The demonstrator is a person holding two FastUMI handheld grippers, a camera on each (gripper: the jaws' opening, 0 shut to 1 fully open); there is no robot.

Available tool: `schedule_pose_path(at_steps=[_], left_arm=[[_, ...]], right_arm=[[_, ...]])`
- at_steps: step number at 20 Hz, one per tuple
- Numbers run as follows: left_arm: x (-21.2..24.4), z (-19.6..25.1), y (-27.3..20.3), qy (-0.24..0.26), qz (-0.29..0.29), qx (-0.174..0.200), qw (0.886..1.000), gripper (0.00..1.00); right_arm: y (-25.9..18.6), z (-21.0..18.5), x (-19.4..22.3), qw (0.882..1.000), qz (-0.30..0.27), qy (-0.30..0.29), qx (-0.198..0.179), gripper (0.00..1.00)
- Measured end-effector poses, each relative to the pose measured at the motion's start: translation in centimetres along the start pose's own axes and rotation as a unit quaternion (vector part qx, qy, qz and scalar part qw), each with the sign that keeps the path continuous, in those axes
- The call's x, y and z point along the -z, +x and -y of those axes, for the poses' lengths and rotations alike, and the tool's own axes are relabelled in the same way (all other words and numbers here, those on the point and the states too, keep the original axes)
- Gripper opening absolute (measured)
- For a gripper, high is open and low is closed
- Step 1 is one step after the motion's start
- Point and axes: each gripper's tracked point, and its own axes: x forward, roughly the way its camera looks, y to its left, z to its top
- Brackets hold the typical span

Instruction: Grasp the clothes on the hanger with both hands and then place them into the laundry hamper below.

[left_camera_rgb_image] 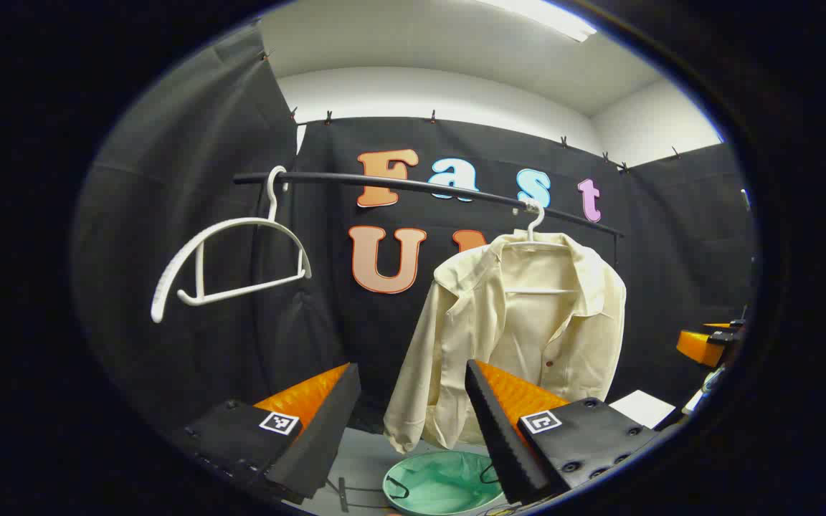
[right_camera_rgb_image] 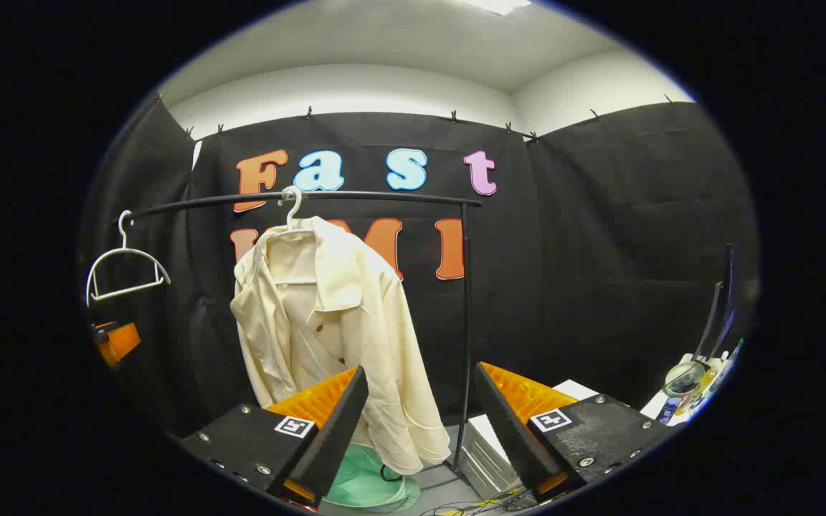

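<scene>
Left gripper [left_camera_rgb_image: 413,416] held with fingers spread wide, nothing between them. Cream shirt [left_camera_rgb_image: 520,337] seen ahead and slightly right of it, hung on white hanger [left_camera_rgb_image: 536,240] on black rail [left_camera_rgb_image: 399,185]. Green laundry hamper [left_camera_rgb_image: 442,484] seen low between fingers, under shirt. Bare white hanger [left_camera_rgb_image: 230,261] hung up and left.

Right gripper [right_camera_rgb_image: 420,423] likewise spread wide, nothing gripped. Shirt [right_camera_rgb_image: 334,322] seen ahead and left of it, hamper [right_camera_rgb_image: 363,487] beneath, partly hidden by left finger.
</scene>
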Motion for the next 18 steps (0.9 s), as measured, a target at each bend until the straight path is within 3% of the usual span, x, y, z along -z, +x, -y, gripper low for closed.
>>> schedule_pose_path(at_steps=[5,6,8,9,11,18], left_arm=[[0.8,-2.7,3.2,-0.014,-0.005,0.018,1.000,0.93],[1.1,-2.6,3.6,-0.014,-0.012,0.027,0.999,1.00],[1.0,-2.9,4.1,-0.005,-0.015,0.035,0.999,0.93],[0.7,-3.0,4.3,-0.002,-0.011,0.033,0.999,0.97],[0.7,-3.1,4.6,-0.005,-0.010,0.027,1.000,0.93],[1.6,-2.1,2.9,-0.004,-0.022,0.045,0.999,0.96]], right_arm=[[0.7,-4.0,0.2,1.000,0.008,-0.010,0.019,0.94],[0.7,-4.6,0.4,1.000,0.004,-0.011,0.022,0.94],[0.9,-5.8,0.3,1.000,0.005,-0.012,0.019,0.94],[1.0,-6.3,0.3,1.000,0.007,-0.013,0.016,0.94],[1.4,-6.5,0.9,1.000,-0.007,-0.019,0.010,0.93],[0.2,-7.6,1.4,1.000,-0.013,-0.006,0.009,0.94]])
